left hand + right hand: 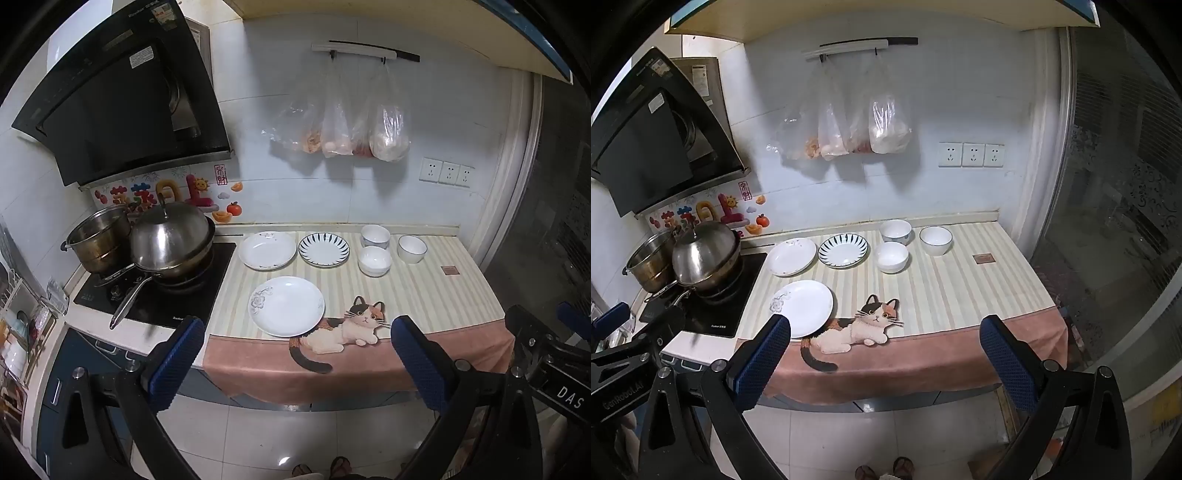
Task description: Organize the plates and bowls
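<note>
Now I hold both grippers spread wide and empty before the counter.

Left to right on the striped cloth (424, 288): my left gripper (295, 354), a white floral plate (287, 305) at the front, two plates behind, white (267, 250) and blue-striped (323, 249), then three white bowls (374, 260), and my right gripper (886, 354).

dim, bluish | fisheye-bent edges (dark corners) | floor glare, perhaps overhead
</note>
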`<action>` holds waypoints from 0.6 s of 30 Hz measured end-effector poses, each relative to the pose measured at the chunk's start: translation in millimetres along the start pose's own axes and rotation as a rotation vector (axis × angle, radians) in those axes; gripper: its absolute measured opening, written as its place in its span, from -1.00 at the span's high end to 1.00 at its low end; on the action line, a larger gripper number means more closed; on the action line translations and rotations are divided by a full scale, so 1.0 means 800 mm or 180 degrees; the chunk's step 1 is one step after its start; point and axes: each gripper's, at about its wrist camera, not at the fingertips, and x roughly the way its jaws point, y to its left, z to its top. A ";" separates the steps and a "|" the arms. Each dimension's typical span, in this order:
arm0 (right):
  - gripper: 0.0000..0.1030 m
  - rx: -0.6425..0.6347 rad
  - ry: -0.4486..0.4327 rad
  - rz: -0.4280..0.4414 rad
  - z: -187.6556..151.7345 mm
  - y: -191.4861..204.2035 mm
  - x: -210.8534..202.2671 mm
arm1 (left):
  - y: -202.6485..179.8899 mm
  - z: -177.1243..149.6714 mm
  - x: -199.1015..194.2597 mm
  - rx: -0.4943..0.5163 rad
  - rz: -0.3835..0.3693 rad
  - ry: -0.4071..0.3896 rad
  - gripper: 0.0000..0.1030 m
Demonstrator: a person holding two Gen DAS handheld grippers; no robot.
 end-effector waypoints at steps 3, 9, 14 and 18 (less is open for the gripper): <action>-1.00 0.0020 0.0009 0.0014 0.000 -0.002 0.000 | 0.000 0.000 -0.001 0.0012 0.0009 -0.0012 -1.00; -1.00 0.0018 0.0031 0.0031 0.001 -0.002 0.001 | -0.002 -0.002 0.000 0.0044 0.0031 -0.0015 -1.00; -1.00 0.0051 0.0026 0.0051 0.008 -0.006 0.001 | -0.005 0.000 -0.002 0.0047 0.0032 -0.0014 -1.00; -1.00 0.0054 0.0029 0.0059 0.005 -0.006 0.000 | -0.007 -0.001 0.000 0.0051 0.0036 -0.0019 -1.00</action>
